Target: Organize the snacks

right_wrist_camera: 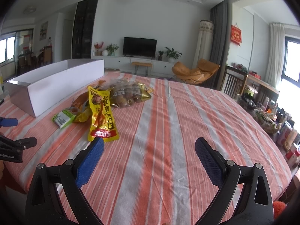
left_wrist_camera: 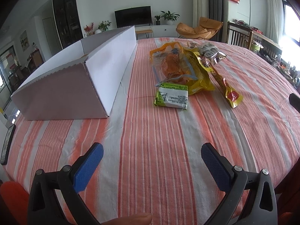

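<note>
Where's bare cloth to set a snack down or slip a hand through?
Free: the near cloth ahead of both grippers, everything right of the snack pile, and the strip between it and the white box. Crowded: the overlapping packets themselves.

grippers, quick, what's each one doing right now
Left hand-held gripper: open, holding nothing.
Right hand-held gripper: open, holding nothing.
</note>
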The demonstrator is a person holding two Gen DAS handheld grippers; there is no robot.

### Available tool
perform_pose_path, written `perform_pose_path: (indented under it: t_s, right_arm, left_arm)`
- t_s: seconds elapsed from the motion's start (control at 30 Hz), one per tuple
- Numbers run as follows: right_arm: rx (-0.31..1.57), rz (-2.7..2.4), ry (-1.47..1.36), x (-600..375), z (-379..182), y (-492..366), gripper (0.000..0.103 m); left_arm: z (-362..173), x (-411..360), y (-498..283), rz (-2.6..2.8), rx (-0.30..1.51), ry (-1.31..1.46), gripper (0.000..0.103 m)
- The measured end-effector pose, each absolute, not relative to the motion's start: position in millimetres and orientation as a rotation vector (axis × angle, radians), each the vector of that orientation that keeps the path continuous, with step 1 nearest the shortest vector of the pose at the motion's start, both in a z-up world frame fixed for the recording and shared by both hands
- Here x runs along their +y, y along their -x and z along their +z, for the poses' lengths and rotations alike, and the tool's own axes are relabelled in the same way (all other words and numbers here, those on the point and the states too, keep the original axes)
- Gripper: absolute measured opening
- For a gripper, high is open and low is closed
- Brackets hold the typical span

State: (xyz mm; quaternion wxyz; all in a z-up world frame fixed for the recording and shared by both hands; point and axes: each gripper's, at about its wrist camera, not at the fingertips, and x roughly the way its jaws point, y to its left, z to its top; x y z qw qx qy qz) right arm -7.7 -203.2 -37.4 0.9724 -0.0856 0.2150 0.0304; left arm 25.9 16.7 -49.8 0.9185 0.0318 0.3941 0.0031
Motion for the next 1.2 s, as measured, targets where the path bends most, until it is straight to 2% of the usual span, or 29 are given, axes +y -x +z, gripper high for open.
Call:
perform_pose_path:
  t_s: [0.3,0.5,0.7,0.73,0.77,0.83,0.9,1.03,1.2]
  right_arm:
    - [0.533,0.223,0.116,-196.4,-41.2,-14.9,0.099]
    - [0.758,0.473,0.093,-156.4,-48.0,-88.6,0.099]
    - [1.014,0.597,0.142,-121.5,-82.1,-156.5,0.097]
    - [1.056,0.626,0.128,-118.4,-87.3,-158.2,0.086]
    - [1.08,0.639,0.113,-117.4,-89.4,-156.0,0.062]
    - [1.074,0.632,0.105,-116.8,-84.1,-141.2,0.049]
    - [1.083,0.6,0.105,-121.2,-79.5,-122.3,0.046]
    - [1.108,0.477,0.139,-156.8,-68.2,-67.4,0.046]
    - [1.02,0.161,0.191,-218.6,-58.9,-26.0,0.046]
  left_arm:
    - [-63.2,22.5,-32.8,0.01,0.861,-0.052,0.103]
    - [-70.0,27.0,-34.9,0.014,0.871,-0.051,0.103]
    - [-71.8,32.0,-37.3,-0.003,0.879,-0.029,0.103]
    - [-72.2,33.0,-37.8,-0.006,0.883,-0.022,0.103]
    - [-72.3,33.9,-37.7,-0.008,0.887,-0.017,0.103]
    - [-72.5,35.9,-38.9,-0.013,0.897,-0.002,0.103]
    - [-72.2,35.4,-40.3,-0.015,0.904,0.0,0.103]
    - [-71.3,36.2,-41.8,-0.015,0.909,0.002,0.103]
    - [-71.2,34.6,-44.5,-0.005,0.906,0.006,0.103]
